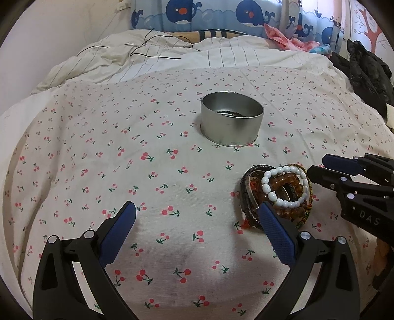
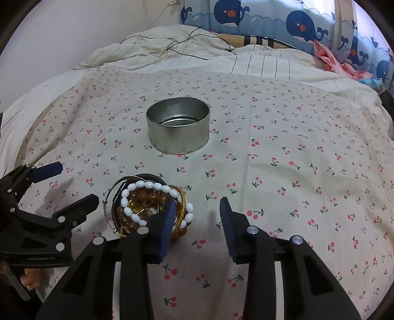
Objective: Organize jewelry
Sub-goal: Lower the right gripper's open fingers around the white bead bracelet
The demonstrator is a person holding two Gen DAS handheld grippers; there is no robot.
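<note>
- Bedsheet [image 1: 172,177] with a red cherry print covers the bed under both my grippers, and everything I work with sits on it
- Behind it I see a rumpled striped duvet [image 1: 147,59] with a thin black cable [image 1: 152,53] lying across it, and whale-print curtains [image 2: 283,17] at the far edge
- My left gripper [image 1: 197,216] has its jaws spread wide over the sheet, gripping nothing; its right blue pad [image 1: 275,231] sits just in front of the bracelet pile, and I cannot tell if it touches
- My right gripper [image 2: 198,209] is also parted and clamped on nothing; its left blue pad [image 2: 167,221] overlaps the near right side of the pile in the right wrist view
- A round metal tin [image 2: 177,128] stands upright and open beyond the pile, apart from it; something dark lies along its inner wall in the left wrist view, too small to identify
- The bracelet pile [image 2: 147,206] lies between the two grippers, near both
- On top of the pile rests a white bead bracelet [image 1: 283,187], over amber bead bracelets [image 1: 293,183], with a thin metal bangle [image 2: 110,209] and a dark band [image 1: 246,197] at the side
</note>
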